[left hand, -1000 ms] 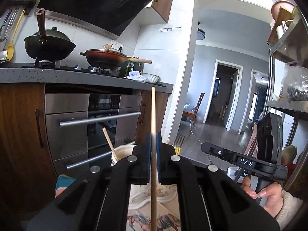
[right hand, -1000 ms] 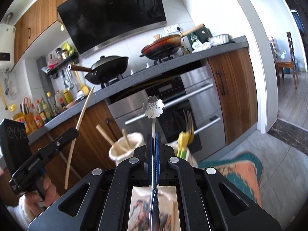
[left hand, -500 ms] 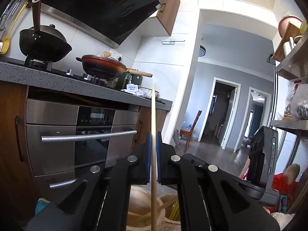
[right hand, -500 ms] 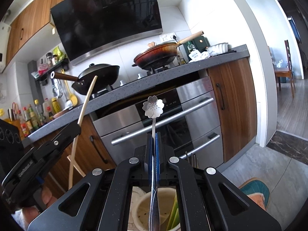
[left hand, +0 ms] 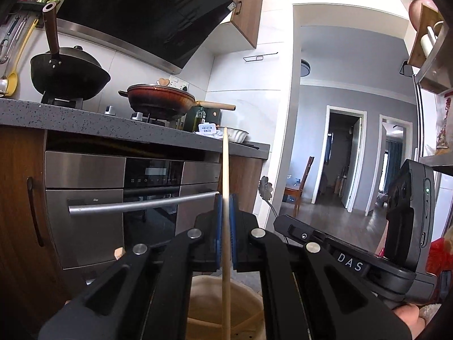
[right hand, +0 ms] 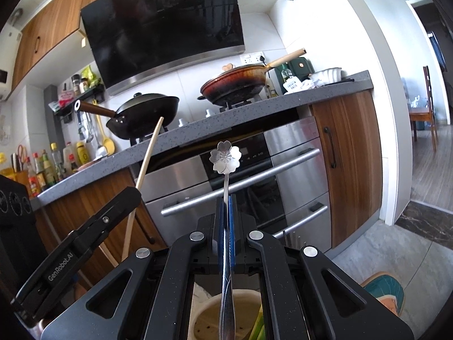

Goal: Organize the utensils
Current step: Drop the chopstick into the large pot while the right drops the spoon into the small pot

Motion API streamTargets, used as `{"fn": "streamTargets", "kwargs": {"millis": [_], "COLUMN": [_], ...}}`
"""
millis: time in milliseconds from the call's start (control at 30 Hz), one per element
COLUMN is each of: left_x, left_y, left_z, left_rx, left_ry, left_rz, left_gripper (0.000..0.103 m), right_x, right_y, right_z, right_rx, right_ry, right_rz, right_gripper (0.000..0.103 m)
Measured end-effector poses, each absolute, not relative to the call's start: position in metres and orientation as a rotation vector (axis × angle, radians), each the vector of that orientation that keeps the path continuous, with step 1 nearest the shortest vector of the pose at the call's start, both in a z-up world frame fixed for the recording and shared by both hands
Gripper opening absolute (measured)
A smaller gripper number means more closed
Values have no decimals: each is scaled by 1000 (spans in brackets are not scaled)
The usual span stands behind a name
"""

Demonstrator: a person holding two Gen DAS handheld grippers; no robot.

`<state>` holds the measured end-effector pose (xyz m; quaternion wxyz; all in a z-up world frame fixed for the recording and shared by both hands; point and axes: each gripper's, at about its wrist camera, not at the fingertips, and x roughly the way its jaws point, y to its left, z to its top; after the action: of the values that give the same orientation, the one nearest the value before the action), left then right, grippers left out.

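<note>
My left gripper (left hand: 225, 198) is shut on a wooden chopstick (left hand: 225, 164) that stands upright, its lower end reaching down over a cream utensil holder (left hand: 209, 289) just below the jaws. My right gripper (right hand: 226, 198) is shut on a steel spoon with a flower-shaped end (right hand: 225, 160), also upright, its lower part hanging over a cream holder (right hand: 209, 308) with green utensils (right hand: 256, 325) inside. The left gripper (right hand: 124, 198) and its chopstick (right hand: 147, 164) show at the left of the right wrist view; the right gripper (left hand: 286, 223) with the flower end (left hand: 265, 188) shows at the right of the left wrist view.
A kitchen counter (left hand: 113, 124) with a black wok (left hand: 68, 76) and a red pan (left hand: 158, 99) runs ahead, with a steel oven (left hand: 127, 195) below it. A wooden stick end (left hand: 119, 252) pokes up at the left. A patterned mat (right hand: 388, 291) lies on the floor.
Both grippers have shifted over the cream holders and sunk slightly, still holding the chopstick and the spoon. The holders now sit directly beneath the jaws instead of ahead of them.
</note>
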<state>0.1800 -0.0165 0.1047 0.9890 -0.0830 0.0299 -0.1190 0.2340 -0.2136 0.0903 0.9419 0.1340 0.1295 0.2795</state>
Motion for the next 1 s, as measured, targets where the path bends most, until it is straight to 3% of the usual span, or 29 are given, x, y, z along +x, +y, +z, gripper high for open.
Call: {"fn": "streamTargets", "kwargs": {"millis": [633,1000], "left_x": [156,129], "left_y": [-13,-19], "left_z": [92,78], "left_rx": [-92,-40], "left_ry": [100,273], "left_rz": [-244,-228], "left_gripper": [5,5], "right_x": [208,172], "right_y": [-215,-215], "right_z": [81,73], "right_rx": [170,95], "right_ry": [272,296], "right_rz": [544,548], "right_gripper": [4,4]}}
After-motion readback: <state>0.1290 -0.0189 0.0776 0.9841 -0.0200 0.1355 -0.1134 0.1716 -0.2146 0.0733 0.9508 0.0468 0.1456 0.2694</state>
